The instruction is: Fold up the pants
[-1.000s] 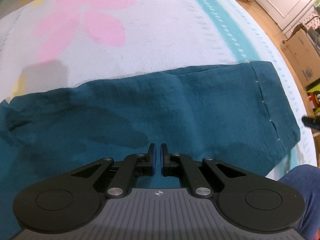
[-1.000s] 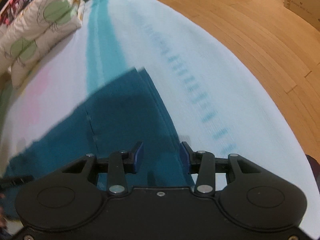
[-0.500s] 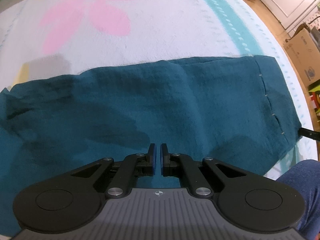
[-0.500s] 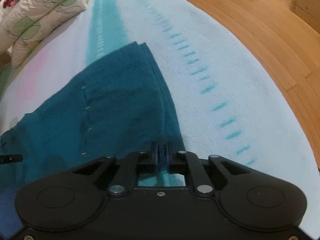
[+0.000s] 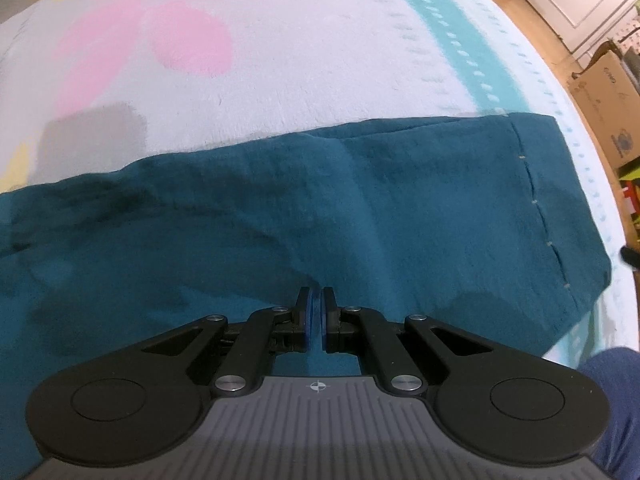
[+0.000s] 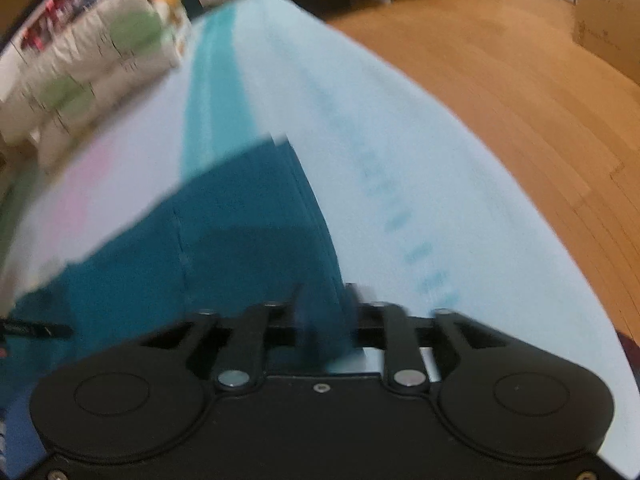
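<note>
Dark teal pants (image 5: pixel 360 208) lie flat across a pale blanket (image 5: pixel 280 60), their hem at the right. My left gripper (image 5: pixel 315 312) is shut over the middle of the cloth near its front edge; a ridge of fabric rises toward its pads, so it looks pinched between them. In the blurred right wrist view the pants (image 6: pixel 240 220) run to a stacked hem edge. My right gripper (image 6: pixel 324 304) has its jaws apart around that hem edge.
The blanket has a pink flower (image 5: pixel 160 32) and a turquoise stripe (image 5: pixel 452 28). Pillows (image 6: pixel 92 64) lie at the far end. A wooden floor (image 6: pixel 520 100) and cardboard boxes (image 5: pixel 608 112) lie beyond the bed's edge. A blue-clad knee (image 5: pixel 616 392) is at lower right.
The right gripper was shut on the hem half a second ago; its jaws are now apart and it is moving, blurred. The left gripper stays shut and has shifted slightly forward.
</note>
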